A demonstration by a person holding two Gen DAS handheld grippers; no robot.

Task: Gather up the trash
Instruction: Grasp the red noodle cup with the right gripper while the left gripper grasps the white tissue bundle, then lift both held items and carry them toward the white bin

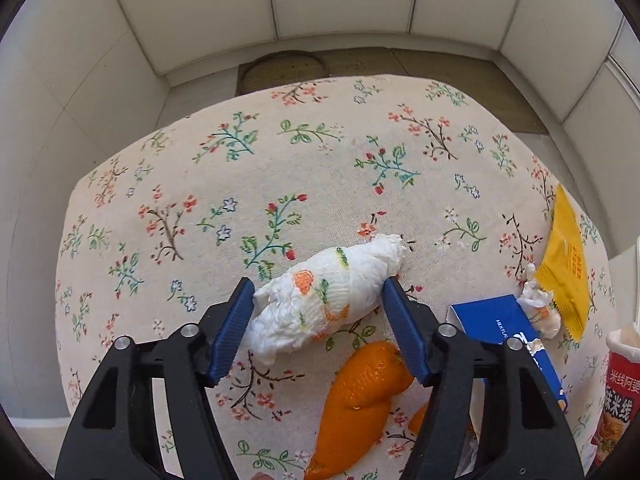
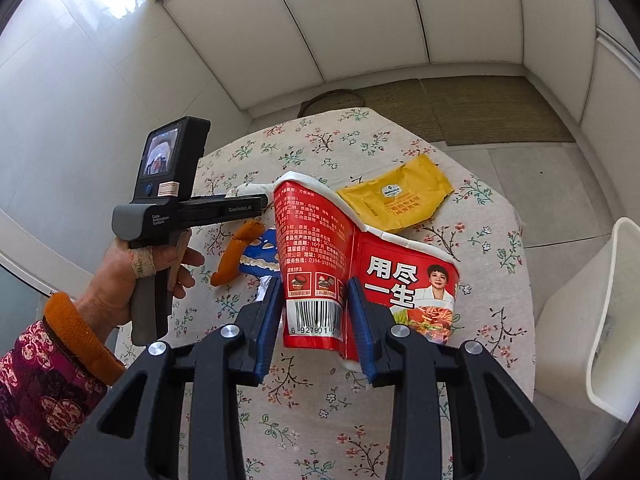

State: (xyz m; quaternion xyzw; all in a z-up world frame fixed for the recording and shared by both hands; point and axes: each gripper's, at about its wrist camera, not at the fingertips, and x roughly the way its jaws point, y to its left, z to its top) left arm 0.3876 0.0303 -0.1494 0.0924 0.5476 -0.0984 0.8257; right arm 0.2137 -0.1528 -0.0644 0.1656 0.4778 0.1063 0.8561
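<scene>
In the left wrist view my left gripper point(image 1: 318, 304) is shut on a crumpled white tissue point(image 1: 324, 300) with an orange print, held just above the flowered tablecloth point(image 1: 200, 200). Below it lies orange peel point(image 1: 360, 400), a blue box point(image 1: 504, 328), a second tissue wad point(image 1: 538, 308) and a yellow wrapper point(image 1: 568, 264). In the right wrist view my right gripper point(image 2: 314, 316) is shut on a crushed red noodle cup point(image 2: 352, 264), held above the table. The yellow wrapper point(image 2: 400, 200), peel point(image 2: 236, 252) and blue box point(image 2: 260, 256) lie behind it.
A white bin point(image 2: 616, 320) stands on the floor right of the table. The person's left hand point(image 2: 132, 280) holds the left gripper's handle over the table's left side. White panelled walls and a woven mat point(image 2: 460, 108) lie beyond the table.
</scene>
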